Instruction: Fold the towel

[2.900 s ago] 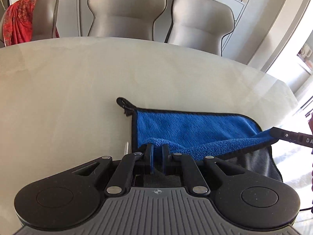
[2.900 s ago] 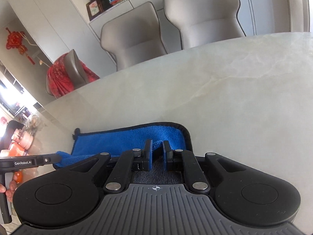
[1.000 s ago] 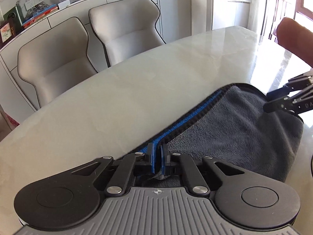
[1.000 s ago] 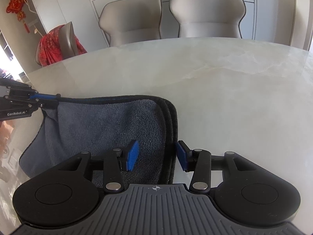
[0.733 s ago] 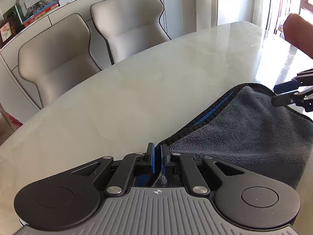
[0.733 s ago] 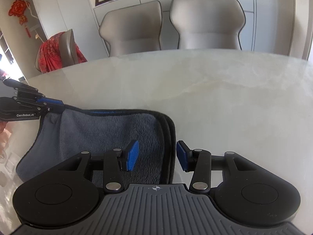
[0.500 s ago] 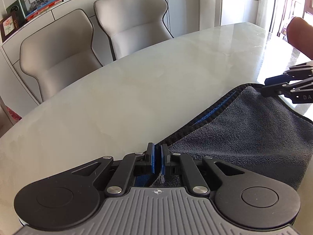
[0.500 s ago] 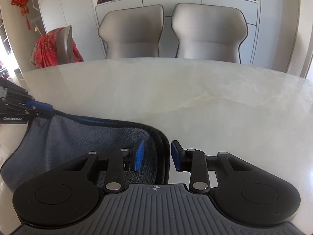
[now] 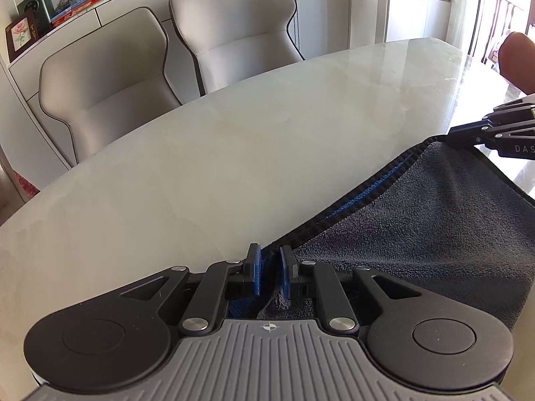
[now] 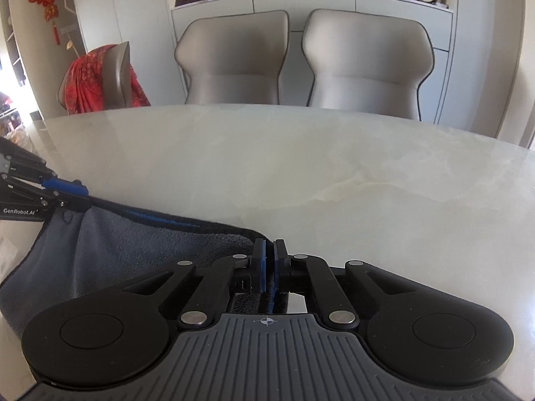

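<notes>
The towel (image 9: 418,234) is folded, grey side up, with a black hem and a strip of blue showing along its far edge. It lies on the marble table (image 9: 234,153) and hangs over the near edge. My left gripper (image 9: 269,267) is slightly parted around the towel's left corner. My right gripper (image 10: 269,260) is shut on the towel's right corner (image 10: 247,234). Each gripper also shows in the other's view: the right one (image 9: 468,132) at the towel's far corner, the left one (image 10: 72,188) likewise.
Two grey chairs (image 10: 301,56) stand behind the table against white cabinets. A third chair with a red cloth (image 10: 97,80) over it stands at the left. A person's forearm (image 9: 516,60) shows at the right edge.
My right gripper has closed from open onto the towel's right corner. My left gripper's fingers have parted slightly at the left corner. The towel was folded over, blue side now inside.
</notes>
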Tool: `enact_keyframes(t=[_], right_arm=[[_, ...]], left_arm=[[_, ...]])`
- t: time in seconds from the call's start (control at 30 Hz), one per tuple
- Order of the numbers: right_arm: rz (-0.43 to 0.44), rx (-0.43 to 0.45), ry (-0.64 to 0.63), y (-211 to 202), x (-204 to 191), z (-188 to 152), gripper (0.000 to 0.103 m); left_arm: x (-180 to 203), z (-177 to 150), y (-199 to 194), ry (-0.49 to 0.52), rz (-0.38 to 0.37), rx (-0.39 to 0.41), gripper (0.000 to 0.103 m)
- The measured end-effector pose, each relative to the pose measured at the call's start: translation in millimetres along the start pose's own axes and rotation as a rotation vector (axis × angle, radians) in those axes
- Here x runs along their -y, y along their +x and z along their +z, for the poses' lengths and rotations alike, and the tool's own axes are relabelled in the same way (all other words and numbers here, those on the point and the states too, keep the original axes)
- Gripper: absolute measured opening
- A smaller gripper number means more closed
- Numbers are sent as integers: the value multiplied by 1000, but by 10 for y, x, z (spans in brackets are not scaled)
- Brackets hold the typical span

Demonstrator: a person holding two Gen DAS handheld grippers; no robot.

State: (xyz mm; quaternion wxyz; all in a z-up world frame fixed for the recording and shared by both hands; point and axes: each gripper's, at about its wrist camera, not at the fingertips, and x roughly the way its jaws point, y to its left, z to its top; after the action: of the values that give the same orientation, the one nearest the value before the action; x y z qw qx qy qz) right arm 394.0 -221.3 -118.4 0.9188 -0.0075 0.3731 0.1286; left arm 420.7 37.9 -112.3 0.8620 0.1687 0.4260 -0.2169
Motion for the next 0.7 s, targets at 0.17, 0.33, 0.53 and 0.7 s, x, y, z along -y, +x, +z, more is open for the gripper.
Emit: enact_keyframes(t=[0.17, 0.33, 0.53, 0.7], right_arm=[[-28, 21, 4, 24, -5, 28, 5], [-32, -14, 21, 144, 9, -26, 8], [-58, 34, 54, -138, 58, -75, 28], [40, 10, 136, -598, 34, -360, 40]], left_arm=[[-2, 16, 49, -14, 12, 5, 13], [-26, -30, 62, -39, 44, 5, 23], [-107, -69, -164, -65, 171, 43, 38], [-100, -426, -694, -274, 107, 84, 57]])
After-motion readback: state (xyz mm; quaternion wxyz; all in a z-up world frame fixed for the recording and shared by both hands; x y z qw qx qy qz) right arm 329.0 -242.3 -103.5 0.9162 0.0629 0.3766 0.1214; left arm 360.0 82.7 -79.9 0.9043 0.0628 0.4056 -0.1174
